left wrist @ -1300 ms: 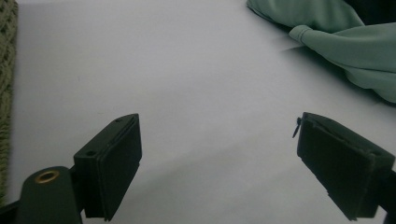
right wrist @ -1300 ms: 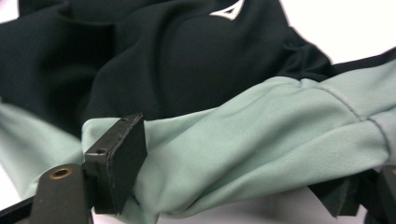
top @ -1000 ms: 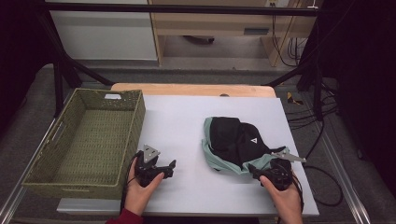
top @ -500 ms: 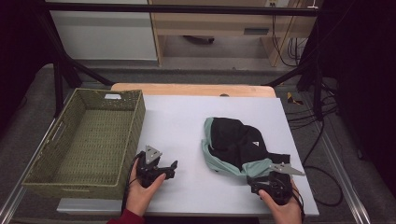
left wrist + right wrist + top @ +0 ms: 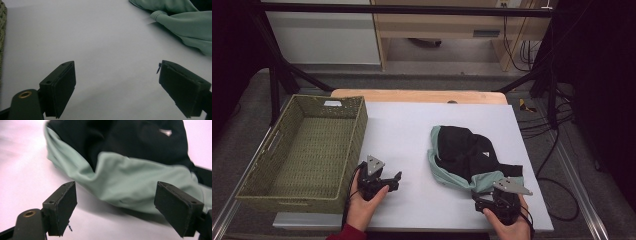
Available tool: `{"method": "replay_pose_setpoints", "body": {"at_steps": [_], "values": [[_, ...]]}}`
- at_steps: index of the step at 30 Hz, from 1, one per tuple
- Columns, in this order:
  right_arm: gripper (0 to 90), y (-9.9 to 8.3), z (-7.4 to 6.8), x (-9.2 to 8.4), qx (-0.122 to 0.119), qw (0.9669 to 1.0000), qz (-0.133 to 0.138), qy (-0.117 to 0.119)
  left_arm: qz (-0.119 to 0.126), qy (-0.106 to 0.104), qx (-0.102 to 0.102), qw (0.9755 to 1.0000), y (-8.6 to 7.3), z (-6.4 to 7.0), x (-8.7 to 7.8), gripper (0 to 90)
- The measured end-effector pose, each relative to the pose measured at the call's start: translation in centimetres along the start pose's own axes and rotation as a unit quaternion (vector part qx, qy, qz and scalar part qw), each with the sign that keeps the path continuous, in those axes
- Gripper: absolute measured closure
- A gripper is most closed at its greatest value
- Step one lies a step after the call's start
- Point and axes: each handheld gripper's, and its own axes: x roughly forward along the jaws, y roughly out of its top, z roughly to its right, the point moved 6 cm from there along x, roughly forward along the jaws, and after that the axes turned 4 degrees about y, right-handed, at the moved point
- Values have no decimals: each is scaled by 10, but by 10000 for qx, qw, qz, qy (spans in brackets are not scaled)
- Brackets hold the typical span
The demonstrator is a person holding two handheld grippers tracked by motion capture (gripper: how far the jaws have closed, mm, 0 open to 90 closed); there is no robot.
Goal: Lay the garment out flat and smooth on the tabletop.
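Garment (image 5: 469,160) of black and mint cloth looks soft and limp, so I judge its near mint fold the best hold, both my left gripper (image 5: 393,179) and right gripper (image 5: 117,206) spread and empty

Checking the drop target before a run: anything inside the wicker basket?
The green wicker basket looks empty: its woven floor shows bare in the high view. A white tag sits on its far rim. The strip of floor behind the near wall is hidden.
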Motion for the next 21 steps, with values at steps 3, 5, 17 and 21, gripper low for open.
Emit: {"method": "replay_pose_setpoints", "body": {"at_steps": [3,5,17,21], "values": [[187,6,-7,3,-147,9998,24,93,5,-4,5,10000,0,1,0,140],[190,13,-15,8,-291,9994,-5,160,-2,-5,9,10000,0,1,0,139],[227,54,-47,73,-837,9953,-166,452,-31,-23,47,10000,-1,3,2,140],[535,50,-53,94,-973,9935,-418,424,-28,-23,52,10000,-1,3,2,140]]}}
